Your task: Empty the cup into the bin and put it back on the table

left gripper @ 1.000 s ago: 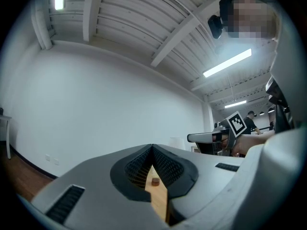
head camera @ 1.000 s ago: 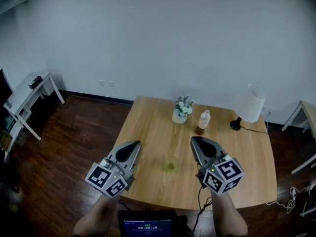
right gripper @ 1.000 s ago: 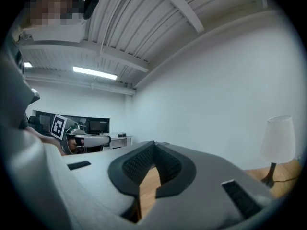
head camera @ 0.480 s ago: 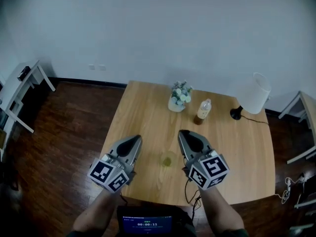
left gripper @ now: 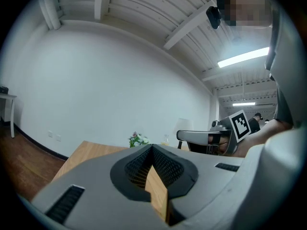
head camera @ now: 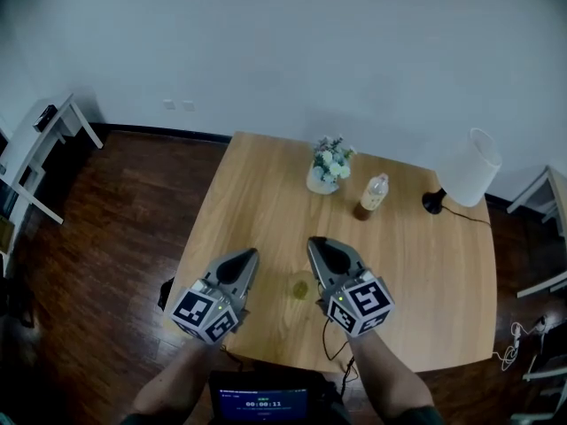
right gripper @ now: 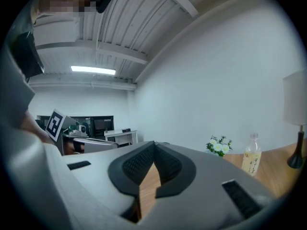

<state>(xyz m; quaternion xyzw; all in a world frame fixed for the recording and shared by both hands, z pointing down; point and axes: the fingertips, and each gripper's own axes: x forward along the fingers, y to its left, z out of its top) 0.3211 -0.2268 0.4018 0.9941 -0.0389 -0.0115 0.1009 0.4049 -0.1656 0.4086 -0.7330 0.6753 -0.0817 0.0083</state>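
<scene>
The small clear cup with yellow-green contents stands on the light wooden table at lower centre of the head view. It sits between the left gripper and the right gripper, touching neither. Both pairs of jaws are closed together on nothing. Toward the upper right stand a white pot of flowers, a clear plastic bottle and a white-shaded lamp.

A small clear cup holding a little yellowish-green content stands upright on the light wooden table. It sits toward the near edge, slightly left of the middle.
</scene>
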